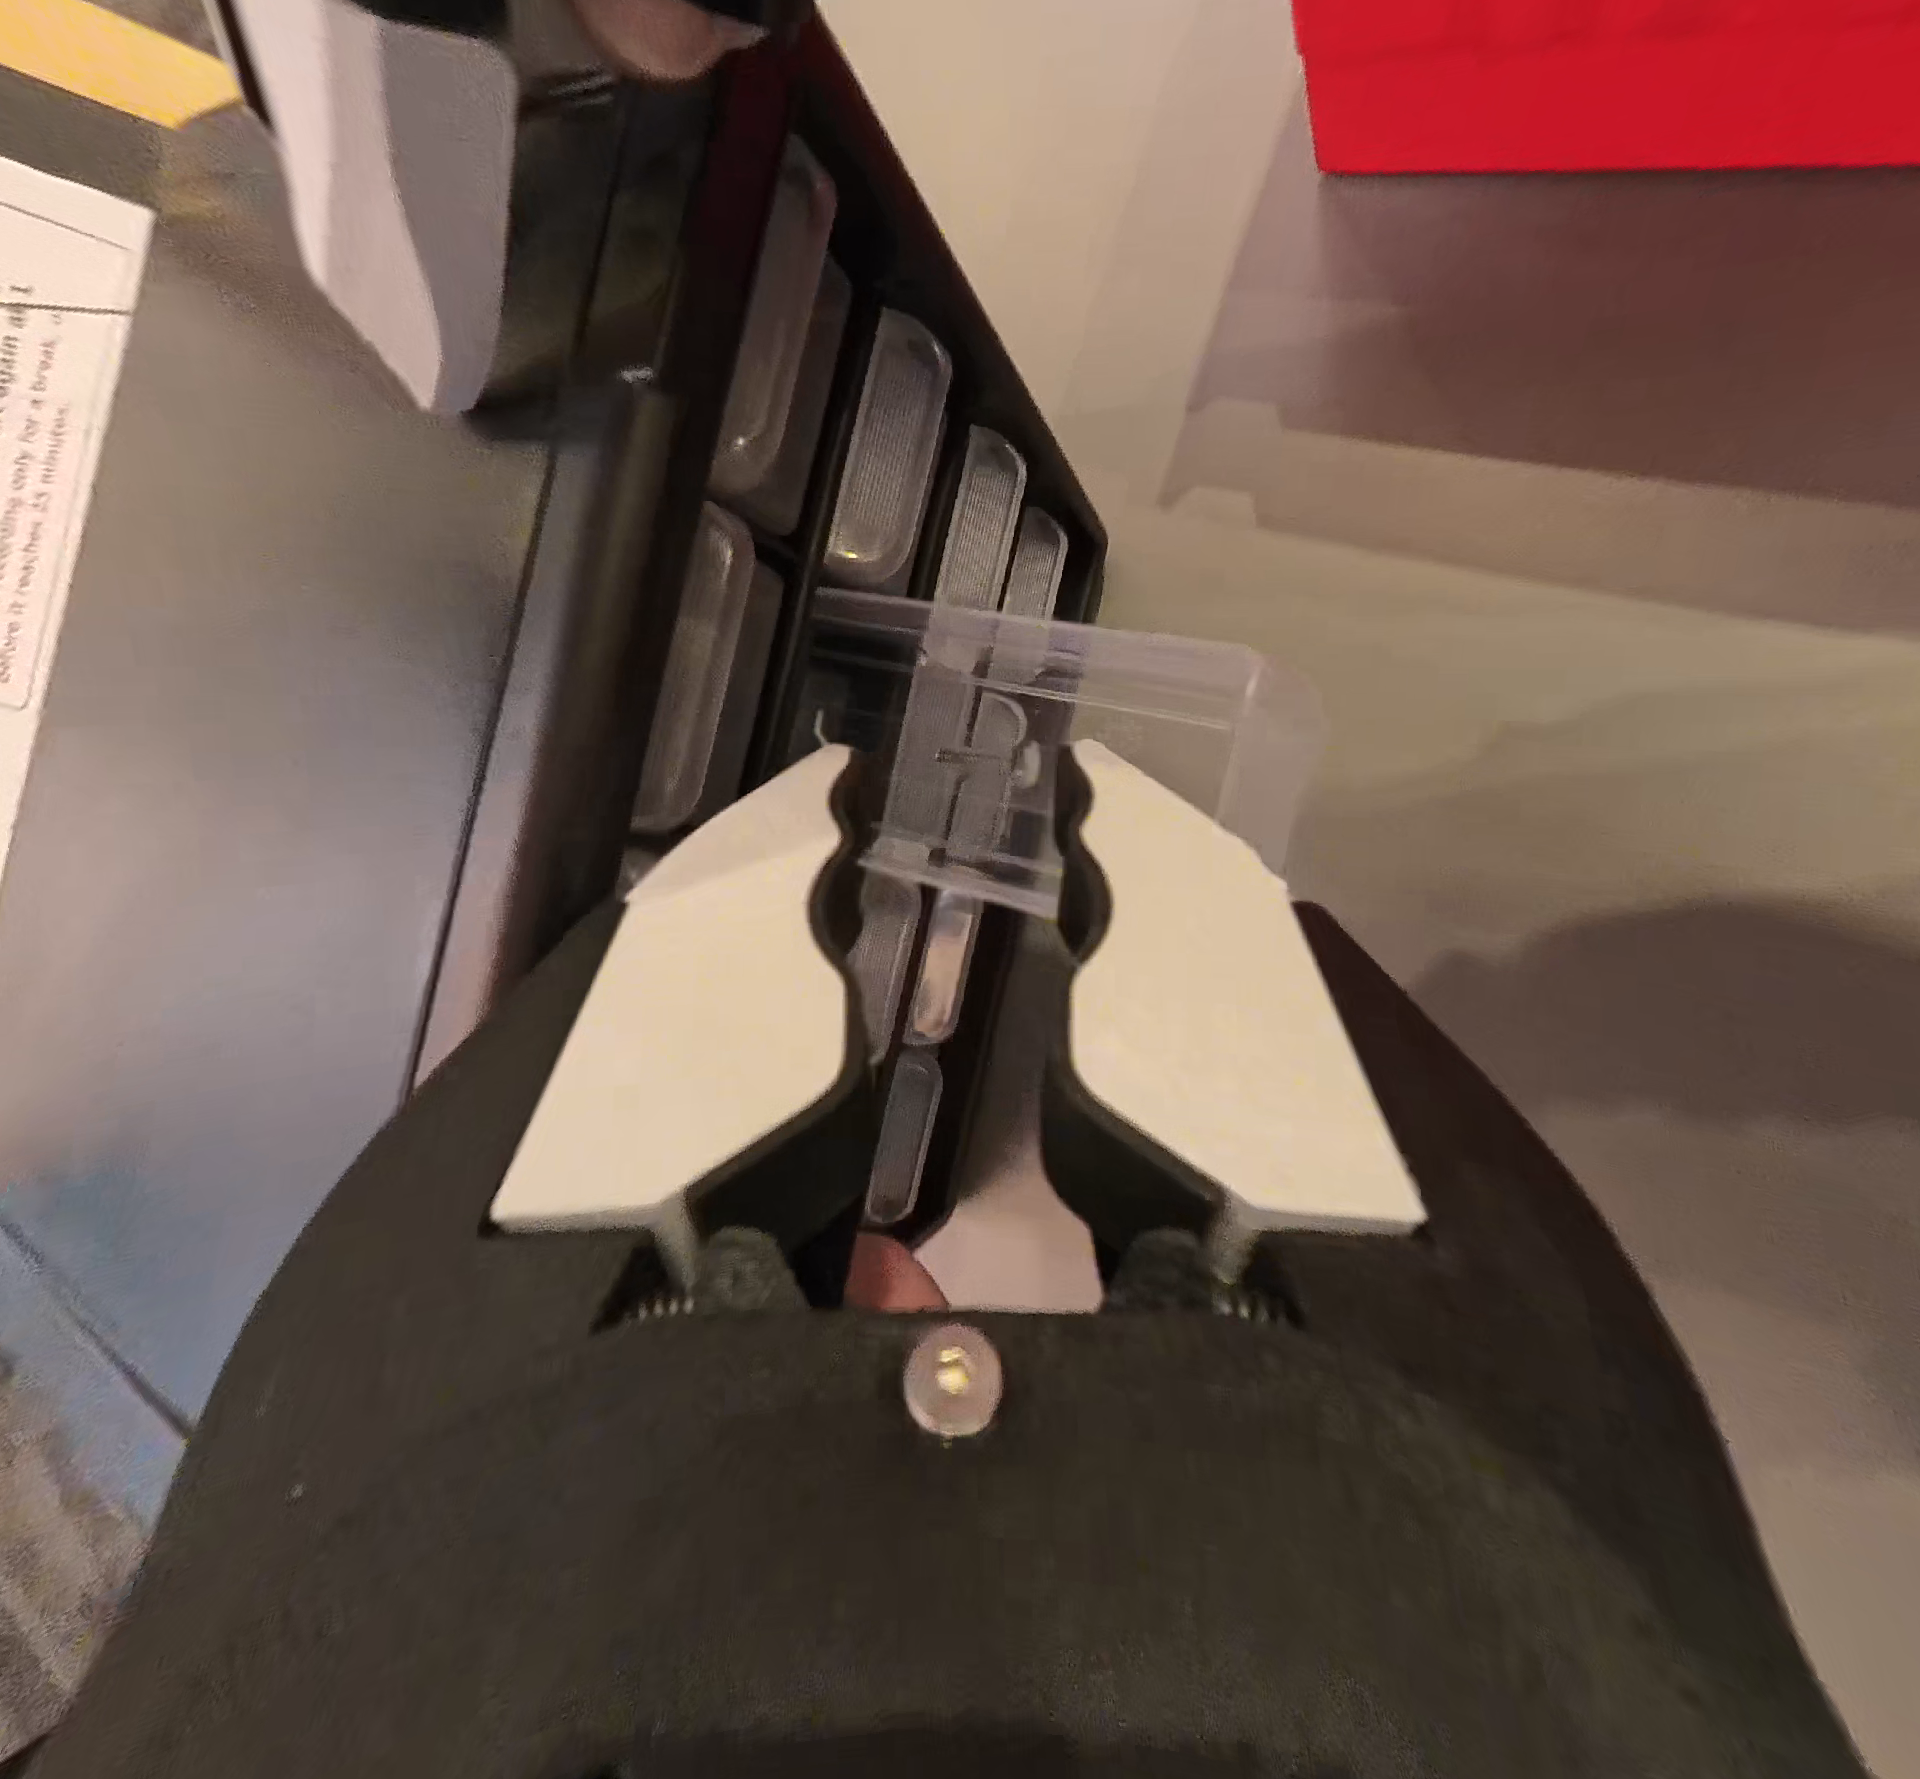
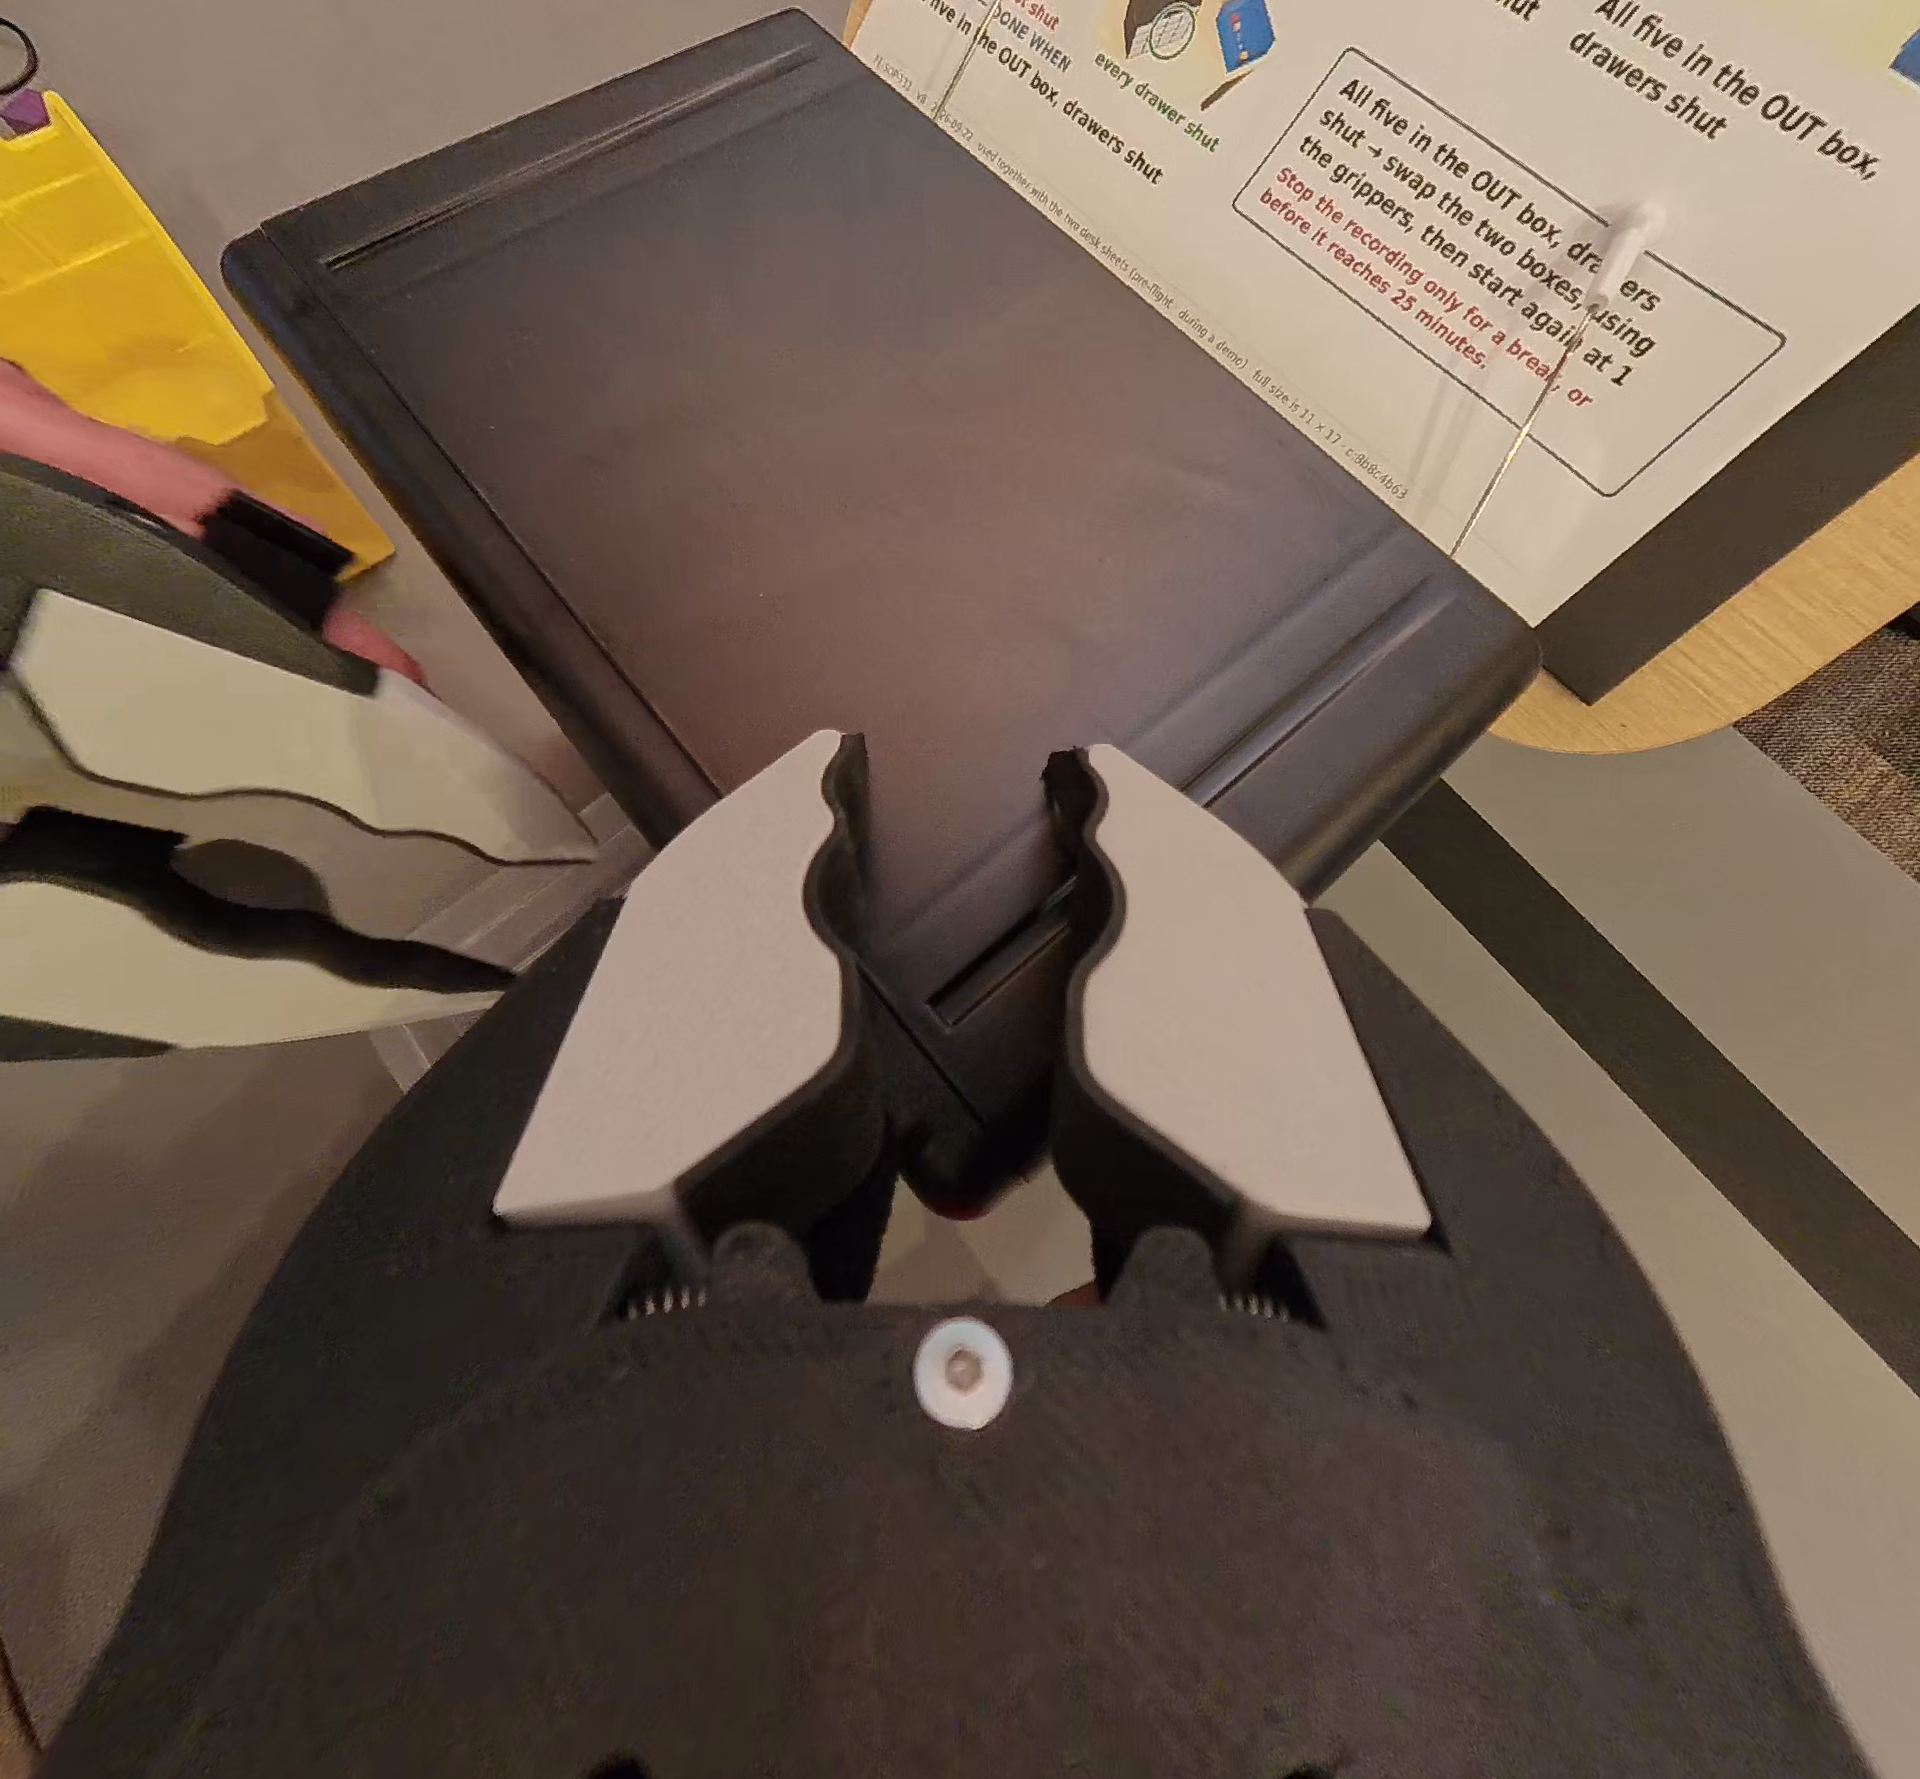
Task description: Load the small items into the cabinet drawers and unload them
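Left tool (image 1: 961, 784) spread around clear drawer (image 1: 1081, 690); right tool (image 2: 951, 773) parted over cabinet (image 2: 883, 482); red box (image 1: 1600, 15) near.

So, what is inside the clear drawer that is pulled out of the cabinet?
The clear drawer looks empty where its walls show. The left gripper covers its front part, so something small there cannot be excluded.

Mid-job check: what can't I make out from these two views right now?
Left wrist view: whether the open drawer holds an item; clear walls and blur hide it.
Left wrist view: whether the left tool pinches the drawer; blurred.
Left wrist view: red box contents; cut off by the top edge.
Right wrist view: cabinet drawer fronts; only its top shows under the right tool.
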A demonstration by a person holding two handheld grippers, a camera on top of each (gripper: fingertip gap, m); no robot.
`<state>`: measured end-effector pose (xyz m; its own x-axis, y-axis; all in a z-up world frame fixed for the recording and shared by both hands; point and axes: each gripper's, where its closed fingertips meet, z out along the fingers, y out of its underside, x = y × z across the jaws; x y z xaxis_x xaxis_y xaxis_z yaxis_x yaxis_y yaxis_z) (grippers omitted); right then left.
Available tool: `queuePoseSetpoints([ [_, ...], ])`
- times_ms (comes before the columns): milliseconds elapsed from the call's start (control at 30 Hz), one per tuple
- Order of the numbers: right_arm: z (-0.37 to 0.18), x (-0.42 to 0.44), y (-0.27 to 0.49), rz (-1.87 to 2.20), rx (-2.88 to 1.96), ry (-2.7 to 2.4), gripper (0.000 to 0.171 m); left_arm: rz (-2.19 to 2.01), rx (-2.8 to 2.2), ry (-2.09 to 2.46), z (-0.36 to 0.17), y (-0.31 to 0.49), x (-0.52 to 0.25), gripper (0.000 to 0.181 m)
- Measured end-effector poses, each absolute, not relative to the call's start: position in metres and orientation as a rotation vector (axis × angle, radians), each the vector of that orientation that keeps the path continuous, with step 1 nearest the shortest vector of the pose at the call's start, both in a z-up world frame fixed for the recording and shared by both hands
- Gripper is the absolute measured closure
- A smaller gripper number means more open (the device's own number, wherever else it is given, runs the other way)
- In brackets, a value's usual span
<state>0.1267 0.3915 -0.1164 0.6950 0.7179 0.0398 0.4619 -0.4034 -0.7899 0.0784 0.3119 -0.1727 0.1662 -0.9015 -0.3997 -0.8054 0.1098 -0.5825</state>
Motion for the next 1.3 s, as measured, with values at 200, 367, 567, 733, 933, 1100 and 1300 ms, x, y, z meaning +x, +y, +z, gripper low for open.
queuePoseSetpoints([
  [200, -0.116, 0.127, 0.392, 0.391, -2.07, -0.901, 0.135, -0.203, -1.611, 1.632, -0.161, 0.276, 0.068, 0.123],
  [367, -0.116, 0.127, 0.391, 0.391, -2.07, -0.9, 0.135, -0.016, -1.461, 1.617, -0.169, 0.266, 0.073, 0.123],
  [567, -0.117, 0.127, 0.391, 0.389, -2.07, -0.897, 0.135, 0.237, -1.376, 1.45, -0.169, 0.304, 0.075, 0.099],
  [733, -0.116, 0.127, 0.392, 0.389, -2.069, -0.896, 0.135, 0.542, -1.254, 1.338, -0.154, 0.338, 0.07, 0.092],
  [933, -0.116, 0.127, 0.392, 0.389, -2.068, -0.896, 0.135, 0.765, -1.208, 1.229, -0.146, 0.369, 0.074, 0.077],
  [1100, -0.116, 0.127, 0.392, 0.389, -2.068, -0.896, 0.134, 0.82, -1.153, 1.233, -0.147, 0.369, 0.086, 0.081],
  [1300, -0.116, 0.127, 0.392, 0.392, -2.067, -0.898, 0.135, 0.718, -1.062, 1.275, -0.143, 0.344, 0.113, 0.08],
])
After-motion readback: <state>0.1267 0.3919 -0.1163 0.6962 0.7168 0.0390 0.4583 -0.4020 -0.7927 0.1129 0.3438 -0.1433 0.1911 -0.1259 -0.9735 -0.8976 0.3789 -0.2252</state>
